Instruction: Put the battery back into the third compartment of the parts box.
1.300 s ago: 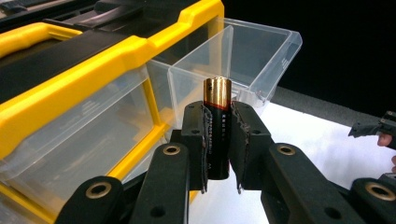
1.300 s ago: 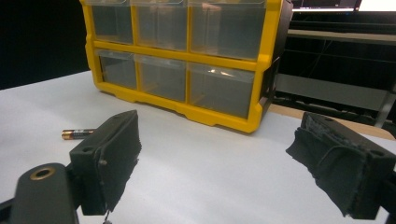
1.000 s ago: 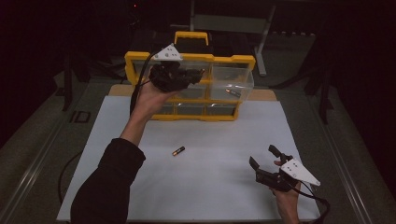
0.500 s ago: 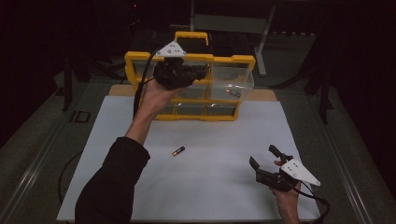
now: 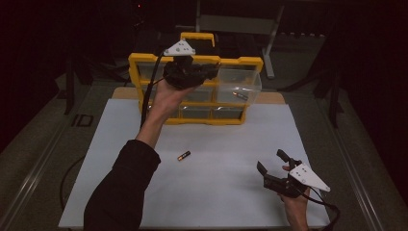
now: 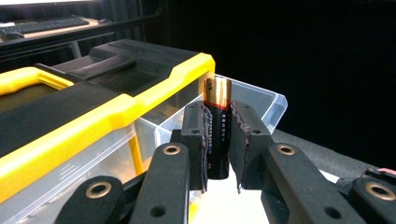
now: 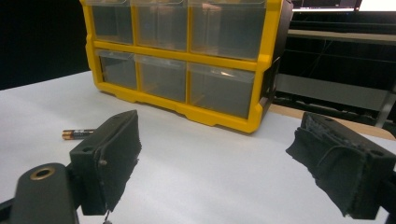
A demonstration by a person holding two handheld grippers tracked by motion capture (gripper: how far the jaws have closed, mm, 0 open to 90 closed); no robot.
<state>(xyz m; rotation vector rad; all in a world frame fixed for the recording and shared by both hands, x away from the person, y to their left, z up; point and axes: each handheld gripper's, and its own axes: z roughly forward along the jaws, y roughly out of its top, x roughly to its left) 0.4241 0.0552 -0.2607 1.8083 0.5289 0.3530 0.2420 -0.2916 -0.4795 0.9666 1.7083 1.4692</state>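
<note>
My left gripper (image 5: 208,72) is raised in front of the top row of the yellow drawer cabinet (image 5: 144,62). In the left gripper view its jaws (image 6: 217,135) are shut on a black and copper battery (image 6: 218,126) held upright, just short of the pulled-out clear drawer (image 6: 261,105). That drawer (image 5: 240,86) sticks out at the cabinet's top right and holds a battery (image 5: 239,95). Another battery (image 5: 184,155) lies on the white mat. My right gripper (image 5: 272,163) rests low at the front right, open and with nothing in it; its pads (image 7: 116,158) stand wide apart.
The white mat (image 5: 231,144) covers the table; the cabinet (image 7: 187,56) stands at its far edge with two rows of clear drawers. Dark frames and stands rise behind the table. A cable trails from each gripper.
My left gripper with the battery has shifted slightly to the right along the cabinet's top row. The right gripper and the loose battery on the mat have stayed put.
</note>
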